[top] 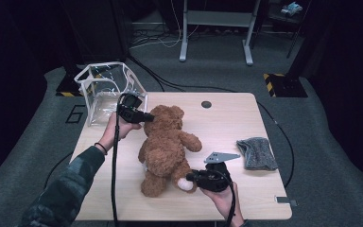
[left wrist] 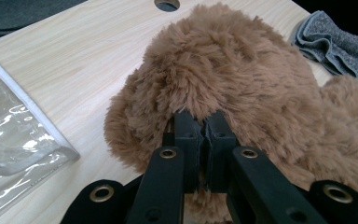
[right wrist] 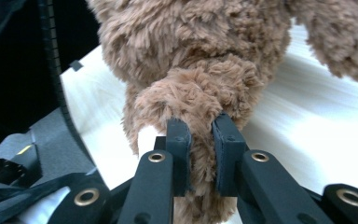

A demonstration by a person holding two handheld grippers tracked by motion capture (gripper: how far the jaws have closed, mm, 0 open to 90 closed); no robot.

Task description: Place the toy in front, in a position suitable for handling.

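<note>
Teddy bear (top: 166, 146), brown and plush, is sitting on the wooden table (top: 227, 123) with its back to the person, and both claws are gripping it. No brand tag or label is showing on the bear; the one readable mark is a large "6" (top: 77, 114) painted on the grey floor just left of the table. A clear plastic bag (top: 106, 90) with white edging is standing open at the table's far left corner, and its contents cannot be made out.

Left gripper (top: 147, 116) is reaching in at the bear's head from the left, its jaws pinched nearly together on a tuft of head fur (left wrist: 205, 100). Right gripper (top: 191, 179) is clamping narrowly on the bear's pale-soled foot (right wrist: 193, 100) at the near side. A grey knitted cloth (top: 257, 152) is lying well apart, to the right.
</note>
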